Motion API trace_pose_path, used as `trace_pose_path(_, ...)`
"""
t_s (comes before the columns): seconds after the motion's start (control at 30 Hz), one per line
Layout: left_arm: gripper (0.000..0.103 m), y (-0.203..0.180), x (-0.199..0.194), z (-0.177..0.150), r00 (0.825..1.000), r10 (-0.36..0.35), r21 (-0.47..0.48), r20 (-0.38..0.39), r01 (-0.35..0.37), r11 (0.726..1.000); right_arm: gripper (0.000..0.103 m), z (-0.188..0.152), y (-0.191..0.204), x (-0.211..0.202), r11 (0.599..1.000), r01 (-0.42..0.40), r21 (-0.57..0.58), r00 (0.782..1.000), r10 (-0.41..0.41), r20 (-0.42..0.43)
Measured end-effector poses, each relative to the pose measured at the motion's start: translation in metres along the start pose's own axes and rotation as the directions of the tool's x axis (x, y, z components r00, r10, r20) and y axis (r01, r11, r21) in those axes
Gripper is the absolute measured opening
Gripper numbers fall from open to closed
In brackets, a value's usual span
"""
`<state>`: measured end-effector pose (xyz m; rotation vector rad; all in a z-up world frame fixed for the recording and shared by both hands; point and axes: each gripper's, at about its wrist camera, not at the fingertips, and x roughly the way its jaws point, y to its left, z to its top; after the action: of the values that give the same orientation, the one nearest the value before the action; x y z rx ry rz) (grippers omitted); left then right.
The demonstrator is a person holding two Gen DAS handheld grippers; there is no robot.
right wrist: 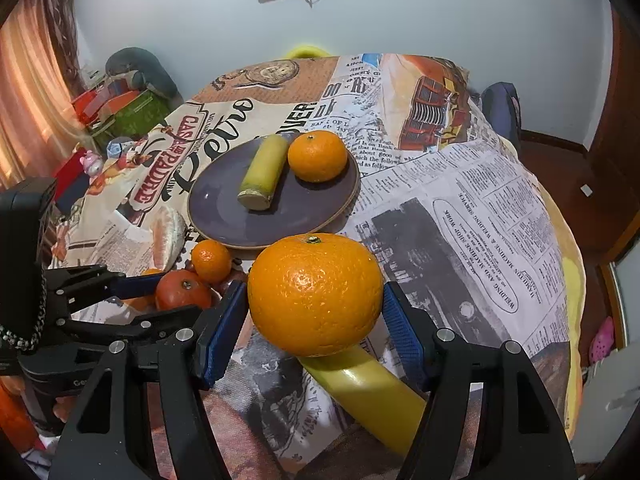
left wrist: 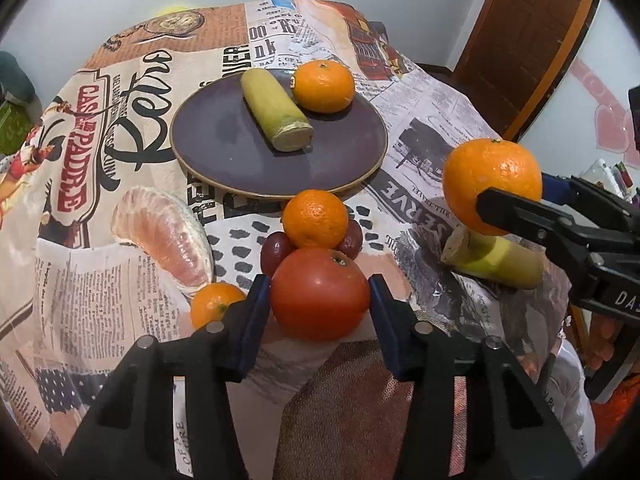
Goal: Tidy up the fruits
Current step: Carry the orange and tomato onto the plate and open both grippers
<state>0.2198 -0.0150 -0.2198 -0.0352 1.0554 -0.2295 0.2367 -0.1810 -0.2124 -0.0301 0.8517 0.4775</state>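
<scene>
My left gripper (left wrist: 320,300) is shut on a red tomato (left wrist: 320,294), held just above the table near its front edge. My right gripper (right wrist: 316,308) is shut on a large orange (right wrist: 315,294), lifted above a yellow-green cane piece (right wrist: 368,392); the orange also shows in the left wrist view (left wrist: 492,178). A dark purple plate (left wrist: 240,152) holds a cane piece (left wrist: 276,110) and an orange (left wrist: 323,86). In front of the plate lie a small orange (left wrist: 315,219), dark red grapes (left wrist: 276,254), a pomelo segment (left wrist: 164,236) and another small orange (left wrist: 214,304).
The round table is covered with a newspaper-print cloth (right wrist: 460,184). A wooden door (left wrist: 524,40) stands behind at the right. Boxes and clutter (right wrist: 120,108) sit beyond the table's left side. The left gripper shows in the right wrist view (right wrist: 152,296).
</scene>
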Motion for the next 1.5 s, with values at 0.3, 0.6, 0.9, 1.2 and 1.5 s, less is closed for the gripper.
trace_pose_path(0.3,0.049,0.009,-0.025,0.008,0.998,-0.006,-0.020,0.062,0.008,1.000,0.065,0.008,0.004,-0.001,1.000,0.002,-0.016,1.000,-0.002,0.019)
trace_pose_path(0.6,0.049,0.023,-0.046,0.029,0.990,-0.001,-0.045,0.141,0.007,0.999,0.065,0.024,0.011,0.006,0.999,0.010,-0.046,0.999,-0.009,0.037)
trace_pose_path(0.9,0.049,0.043,-0.044,0.053,0.984,0.020,-0.067,0.174,-0.008,0.998,0.065,0.042,0.013,0.029,0.998,0.008,-0.062,0.999,-0.006,0.035)
trace_pose_path(1.2,0.049,0.056,-0.020,0.070,0.987,0.019,-0.080,0.160,-0.006,0.997,0.065,0.058,0.011,0.055,0.997,0.005,-0.072,1.000,-0.003,0.022)
trace_pose_path(1.5,0.049,0.065,0.004,0.084,0.989,0.021,-0.080,0.144,-0.010,0.997,0.065,0.069,0.009,0.077,0.996,0.012,-0.088,1.000,-0.012,0.004)
